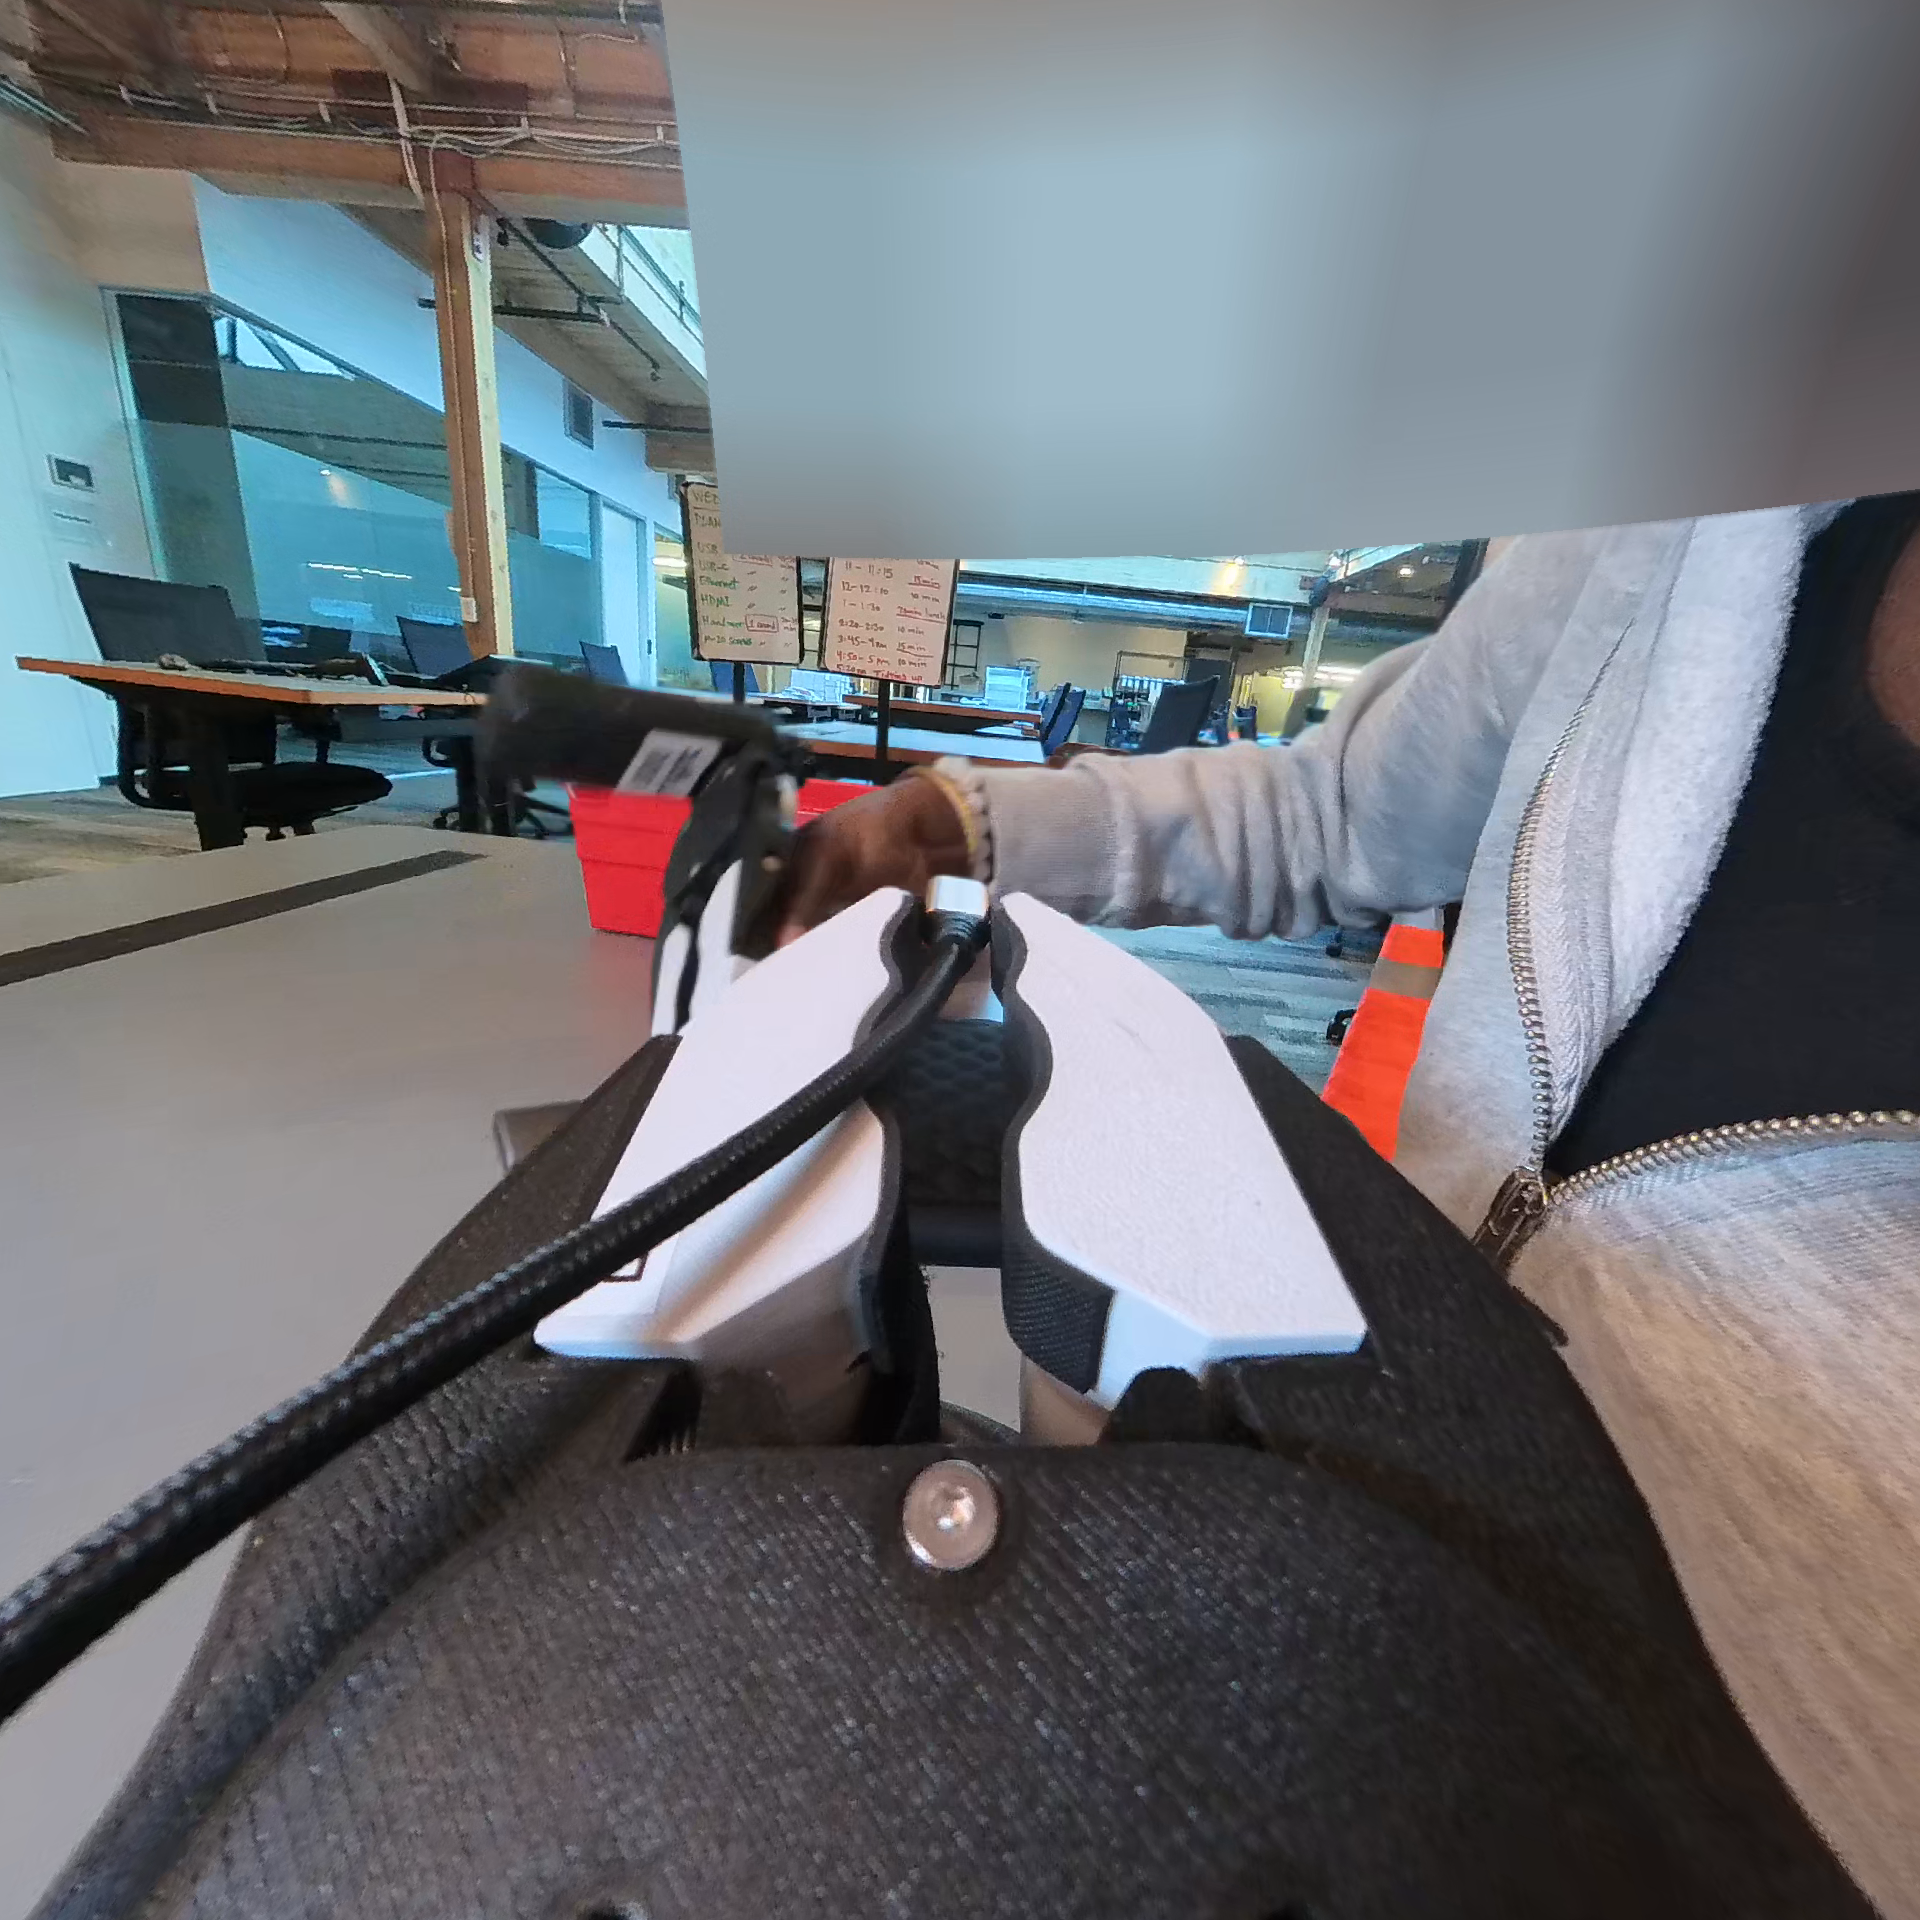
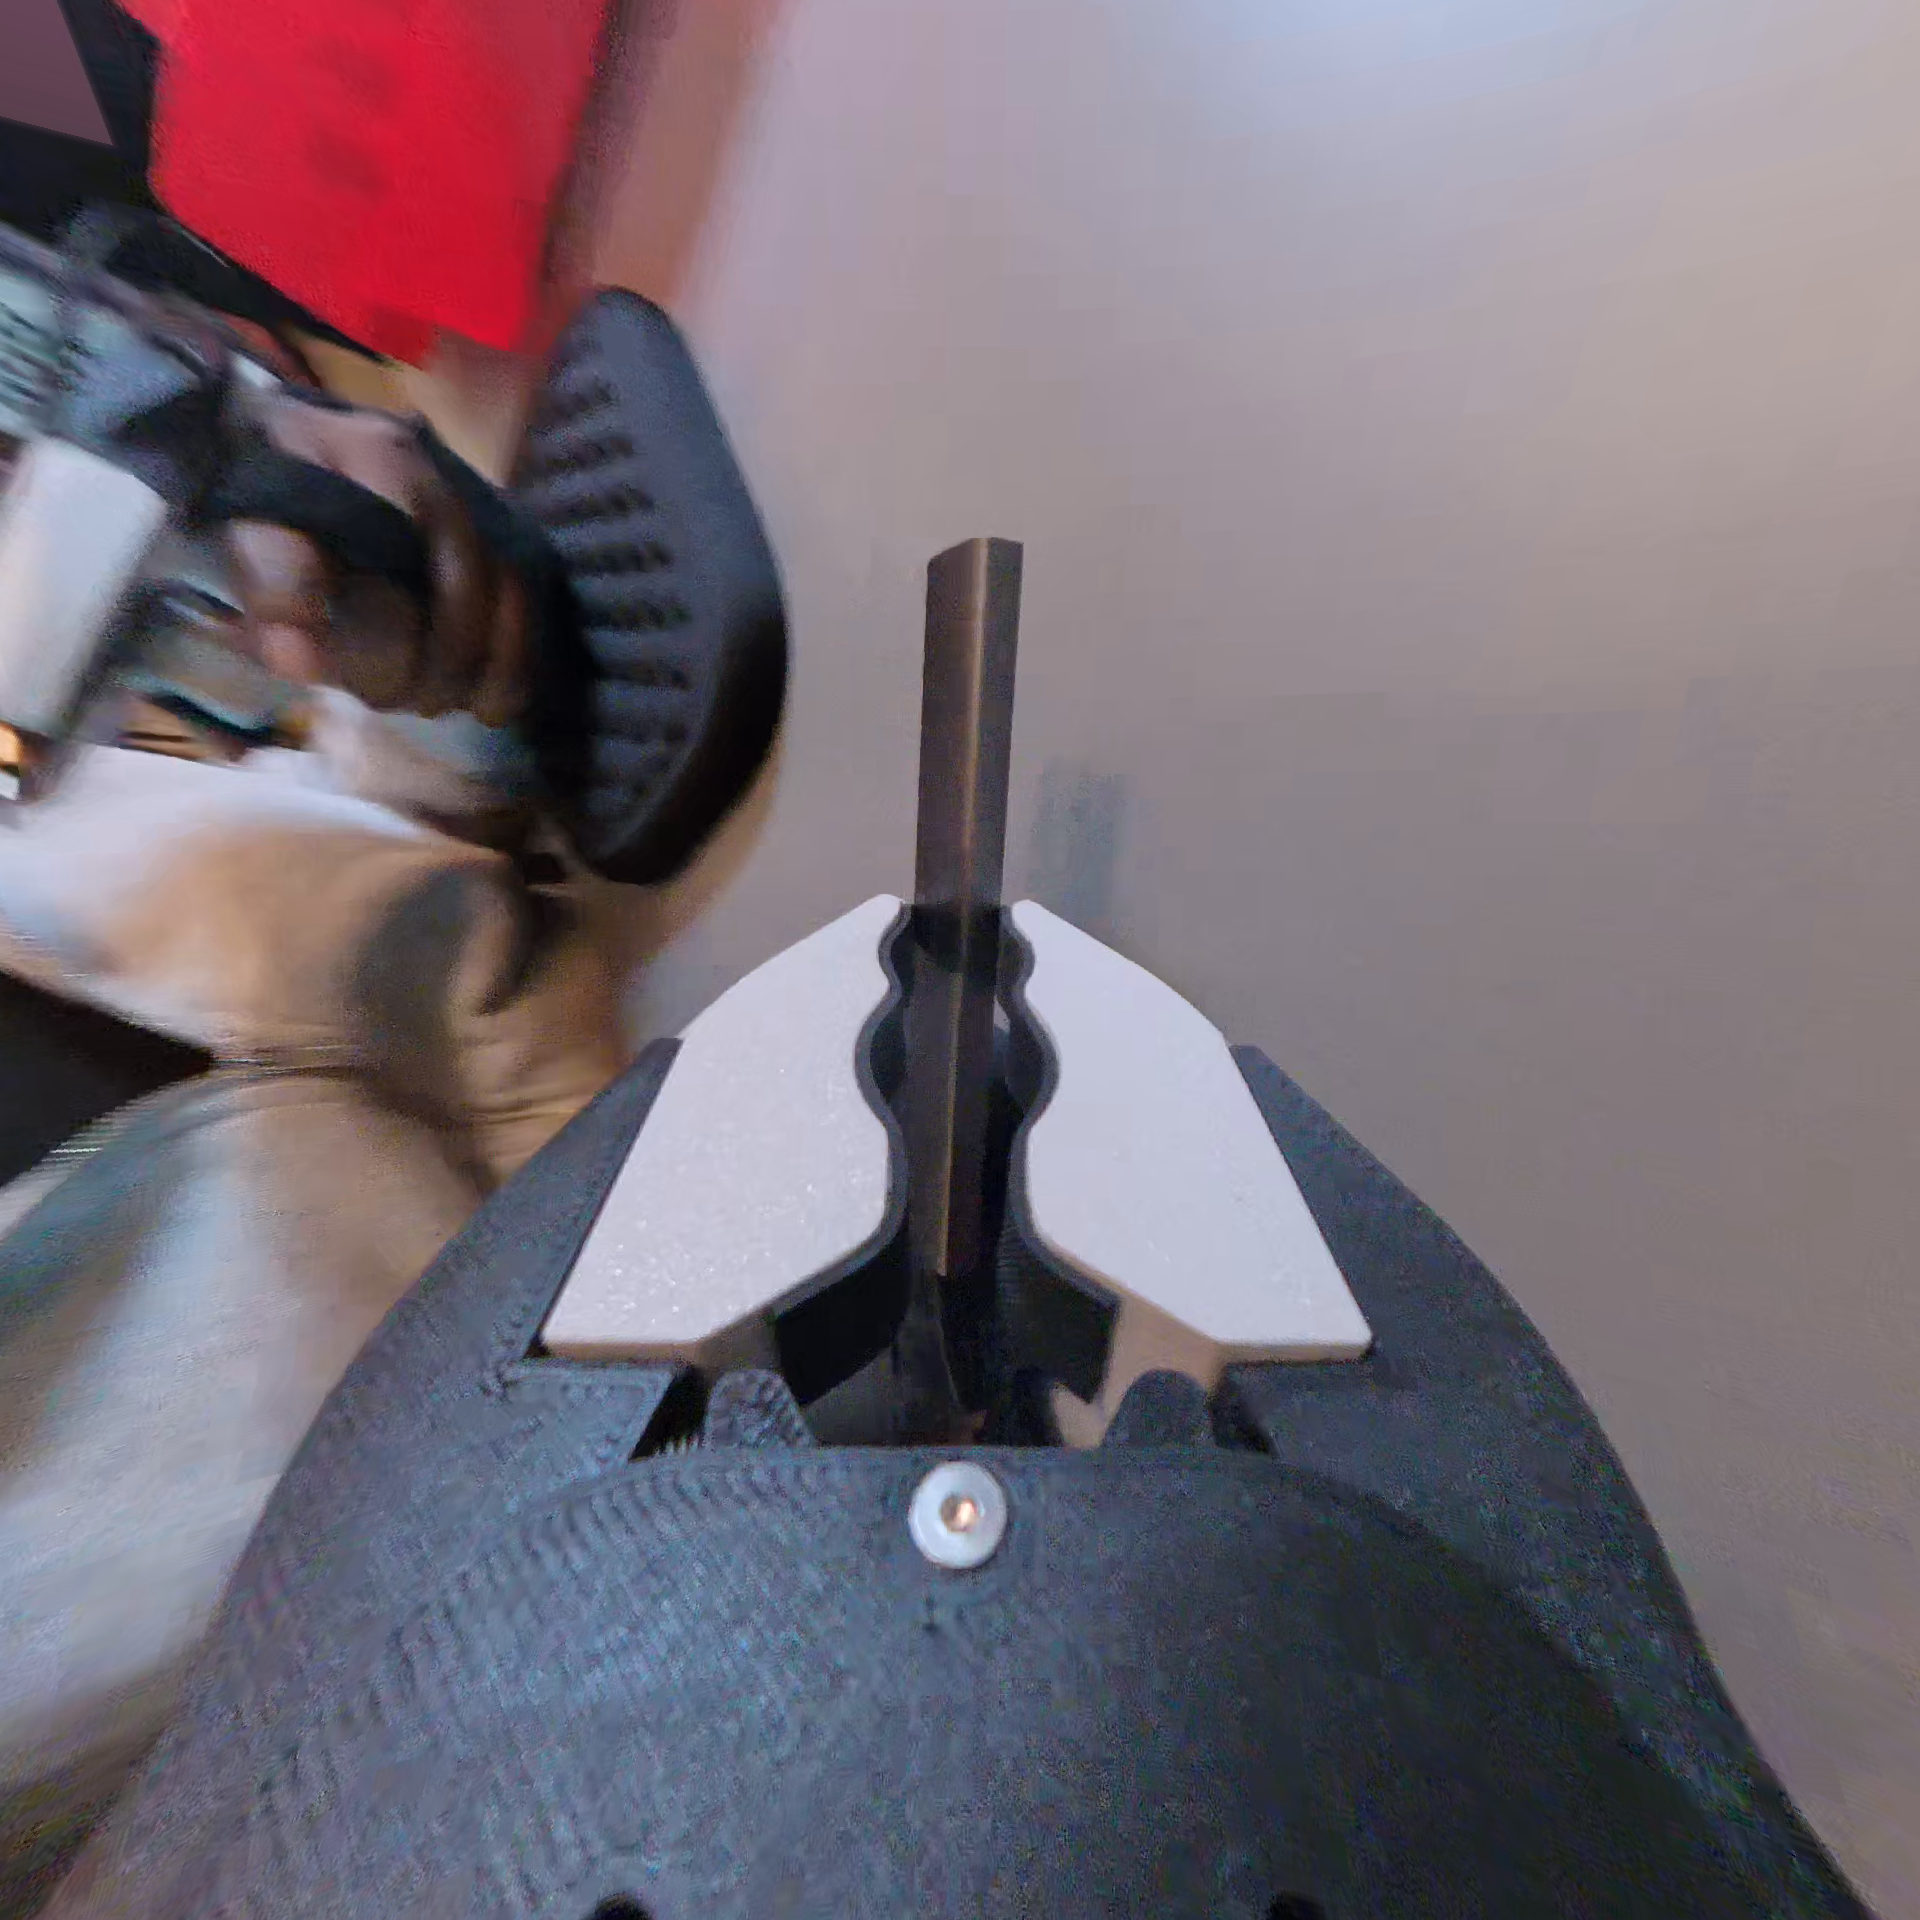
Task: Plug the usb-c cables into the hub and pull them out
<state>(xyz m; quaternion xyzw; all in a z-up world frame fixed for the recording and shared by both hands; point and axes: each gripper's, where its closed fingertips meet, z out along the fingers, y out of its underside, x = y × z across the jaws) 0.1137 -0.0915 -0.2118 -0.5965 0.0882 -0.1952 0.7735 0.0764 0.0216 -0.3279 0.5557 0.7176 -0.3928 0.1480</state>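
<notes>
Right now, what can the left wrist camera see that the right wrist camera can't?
Only the left wrist view shows the braided black cable, its silver plug pinched in the left gripper, plus desks and whiteboards. Only the right wrist view shows the thin dark hub clamped edge-on in the right gripper. Both show the red bin and the grey table.

The braided cable [image 1: 582, 1257] runs off the left edge; the other gripper [image 2: 644, 582] is motion-blurred.
</notes>
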